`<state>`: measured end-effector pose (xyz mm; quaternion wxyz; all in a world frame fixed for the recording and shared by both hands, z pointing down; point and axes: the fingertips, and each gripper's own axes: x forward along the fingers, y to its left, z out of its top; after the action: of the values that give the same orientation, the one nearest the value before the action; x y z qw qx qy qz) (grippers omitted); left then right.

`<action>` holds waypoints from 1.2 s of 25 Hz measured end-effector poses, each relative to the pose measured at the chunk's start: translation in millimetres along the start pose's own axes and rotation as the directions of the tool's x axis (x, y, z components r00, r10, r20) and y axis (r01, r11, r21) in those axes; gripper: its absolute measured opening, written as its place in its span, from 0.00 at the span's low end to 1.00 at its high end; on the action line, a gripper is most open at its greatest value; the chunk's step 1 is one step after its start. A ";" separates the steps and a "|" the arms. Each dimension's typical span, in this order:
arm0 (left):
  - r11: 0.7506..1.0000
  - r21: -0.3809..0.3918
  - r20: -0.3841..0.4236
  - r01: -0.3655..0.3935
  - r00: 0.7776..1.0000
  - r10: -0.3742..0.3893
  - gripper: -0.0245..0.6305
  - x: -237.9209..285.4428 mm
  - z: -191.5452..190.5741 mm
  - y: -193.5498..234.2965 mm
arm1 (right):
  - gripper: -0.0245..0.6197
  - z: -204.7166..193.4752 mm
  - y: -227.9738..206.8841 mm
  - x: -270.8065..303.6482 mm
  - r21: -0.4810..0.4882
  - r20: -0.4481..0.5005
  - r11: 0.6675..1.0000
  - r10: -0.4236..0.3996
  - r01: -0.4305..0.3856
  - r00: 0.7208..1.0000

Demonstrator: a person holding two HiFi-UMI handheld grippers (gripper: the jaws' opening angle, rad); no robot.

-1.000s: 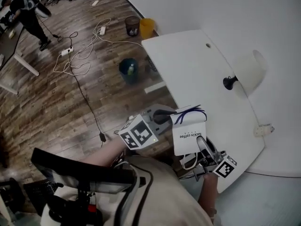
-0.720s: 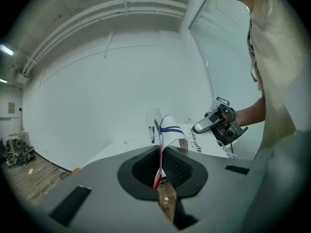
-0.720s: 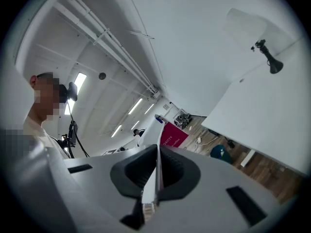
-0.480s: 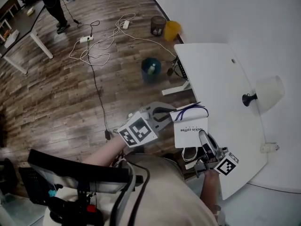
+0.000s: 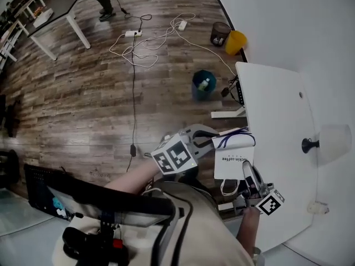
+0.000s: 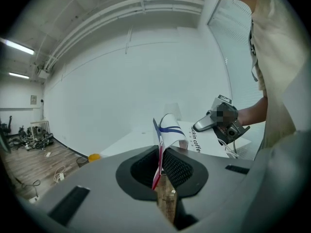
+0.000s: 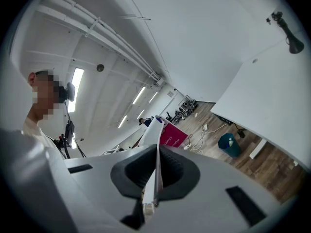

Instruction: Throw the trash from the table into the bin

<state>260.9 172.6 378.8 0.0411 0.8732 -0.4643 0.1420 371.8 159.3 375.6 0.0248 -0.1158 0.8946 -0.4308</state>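
- Plainly, the left hand-held gripper (image 5: 211, 139) is pinched tight on the far edge of a white paper bag (image 5: 234, 158), next to the bag's blue handles.
- The right hand-held gripper (image 5: 246, 172) is clamped on the same bag's near edge. The bag is held up between the two at the near left edge of the surface.
- Black print on the bag reads "luckin coffee"; the fainter line under it is too small to read.
- The white surface (image 5: 277, 110) lies to the right and bears a white-shaded lamp (image 5: 328, 142).
- A teal bin (image 5: 203, 86) stands on the wooden floor (image 5: 83, 104) just left of the surface's far end, with a bottle in it.
- Farther off, a dark mesh basket (image 5: 220, 33) and a yellow bin (image 5: 235, 42) sit by the white wall (image 5: 310, 26).
- Cables (image 5: 141, 43) trail across the floor to the left.
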 end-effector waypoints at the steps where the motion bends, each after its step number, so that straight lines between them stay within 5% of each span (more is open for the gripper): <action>1: 1.000 0.006 -0.014 -0.017 1.000 0.017 0.07 4.7 0.9 6.2 | 0.06 6.6 -6.5 5.4 -0.004 -0.007 1.000 0.011 -0.011 1.000; 14: 0.985 -0.026 -0.077 -0.171 0.983 0.168 0.07 72.9 19.5 71.0 | 0.06 87.1 -71.2 46.6 -0.014 -0.083 0.985 0.171 -0.172 0.982; 23: 0.970 -0.045 -0.072 -0.240 0.969 0.236 0.07 51.3 8.1 142.2 | 0.06 99.6 -73.3 124.4 -0.017 -0.133 0.976 0.212 -0.216 0.968; 30: 0.973 -0.109 -0.019 -0.202 0.979 0.201 0.09 -2.2 -12.0 221.4 | 0.06 91.1 -45.2 226.8 -0.064 -0.144 0.976 0.195 -0.206 0.970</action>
<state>75.0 51.6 376.4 0.0764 0.8176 -0.5573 0.1231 172.9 10.5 366.1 0.0024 0.0042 0.9175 -0.3977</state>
